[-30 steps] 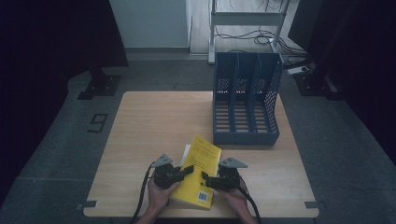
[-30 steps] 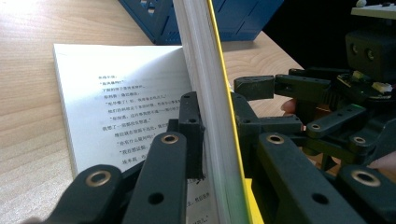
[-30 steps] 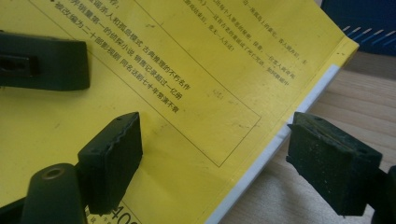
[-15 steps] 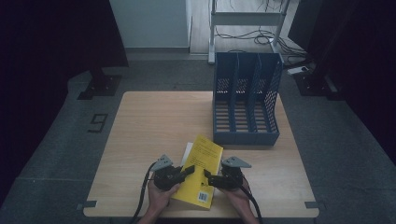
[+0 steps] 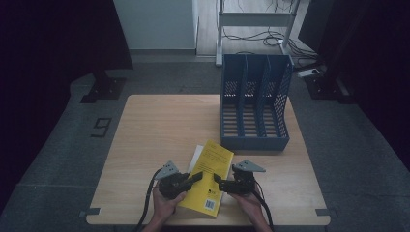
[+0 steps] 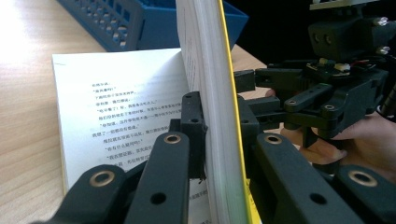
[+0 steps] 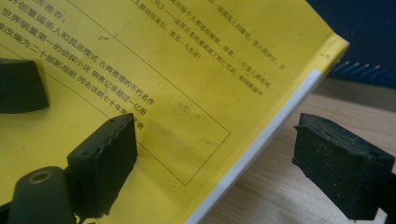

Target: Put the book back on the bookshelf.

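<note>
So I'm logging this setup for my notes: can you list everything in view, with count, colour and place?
book: one, yellow cover, near edge of the table, a white page lying open flat
file rack: one, blue, three slots, far right of the table
table: one, light wood
number marking: one, black, on the floor left of the table
metal stand: one, pale, behind the table, cables under it
left gripper: one, black, shut on the book
right gripper: one, black, open at the cover's edge
hands: two, holding the grippers

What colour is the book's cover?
Yellow with black printed text; the book shows it best in the right gripper view.
</note>
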